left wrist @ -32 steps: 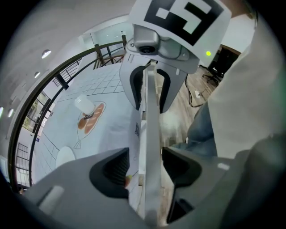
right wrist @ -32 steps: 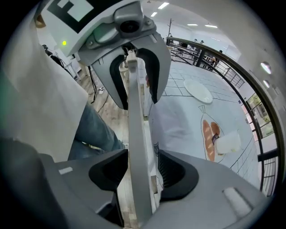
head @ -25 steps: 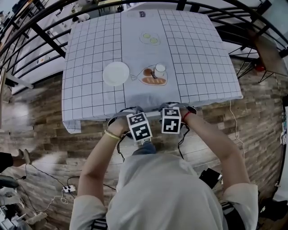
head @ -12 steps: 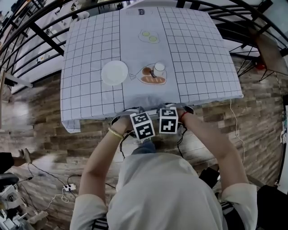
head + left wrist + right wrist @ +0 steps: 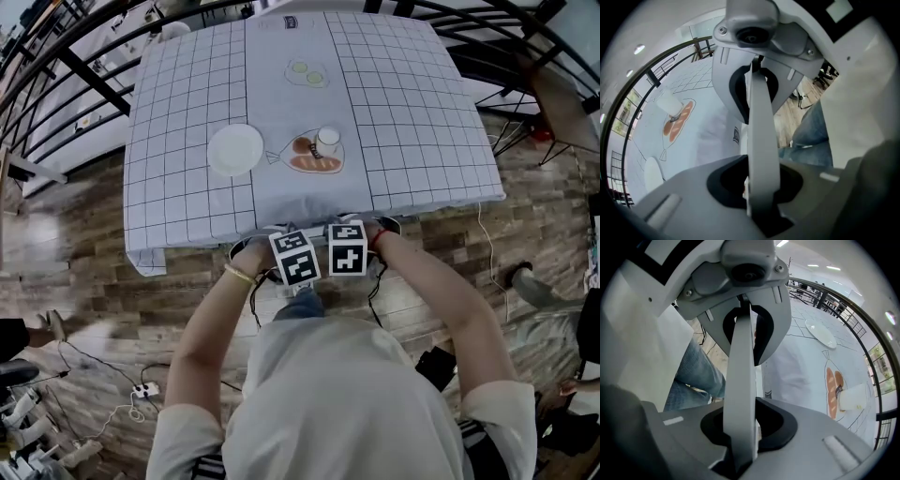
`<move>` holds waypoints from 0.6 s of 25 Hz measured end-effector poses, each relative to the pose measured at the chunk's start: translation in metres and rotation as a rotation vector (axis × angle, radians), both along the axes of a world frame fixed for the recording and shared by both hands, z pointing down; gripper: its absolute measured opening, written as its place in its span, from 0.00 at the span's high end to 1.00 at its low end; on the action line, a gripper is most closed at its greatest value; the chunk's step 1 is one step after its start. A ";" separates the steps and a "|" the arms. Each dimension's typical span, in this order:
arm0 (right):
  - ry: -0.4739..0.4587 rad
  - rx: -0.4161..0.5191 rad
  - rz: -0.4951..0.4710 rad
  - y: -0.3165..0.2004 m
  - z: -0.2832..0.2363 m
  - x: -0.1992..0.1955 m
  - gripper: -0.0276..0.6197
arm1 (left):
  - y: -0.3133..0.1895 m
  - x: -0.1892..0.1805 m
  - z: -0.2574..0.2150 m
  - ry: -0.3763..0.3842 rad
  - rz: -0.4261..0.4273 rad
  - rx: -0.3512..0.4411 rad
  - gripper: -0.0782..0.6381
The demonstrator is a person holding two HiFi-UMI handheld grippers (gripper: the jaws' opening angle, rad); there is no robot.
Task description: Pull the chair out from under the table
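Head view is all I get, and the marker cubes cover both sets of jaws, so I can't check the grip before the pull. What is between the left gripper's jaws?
Observer: Between the jaws of the left gripper stands the chair back, a thin pale edge. The jaws have just been closing.
Operator: And the other one?
Observer: The same edge stands between the jaws of the right gripper, which have also just been closing. I can't tell whether either pair presses on it yet.
Operator: Both on one rail, then?
Observer: Yes. In each gripper view the edge runs straight from that gripper's own jaws to the other gripper's.
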State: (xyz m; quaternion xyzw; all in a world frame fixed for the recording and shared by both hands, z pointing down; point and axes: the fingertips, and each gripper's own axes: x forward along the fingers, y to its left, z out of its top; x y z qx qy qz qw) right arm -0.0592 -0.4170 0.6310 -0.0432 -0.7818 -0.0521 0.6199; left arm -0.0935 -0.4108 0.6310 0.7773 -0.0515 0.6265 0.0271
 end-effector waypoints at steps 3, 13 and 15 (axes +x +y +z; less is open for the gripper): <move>0.002 -0.001 0.002 0.000 0.000 0.000 0.84 | 0.000 0.000 0.000 0.000 -0.001 -0.002 0.78; 0.016 -0.043 0.026 0.003 0.000 0.001 0.84 | 0.002 0.000 -0.001 0.009 -0.015 -0.029 0.78; 0.015 -0.050 0.032 0.005 -0.001 0.002 0.84 | 0.004 0.001 -0.001 0.009 -0.012 -0.032 0.78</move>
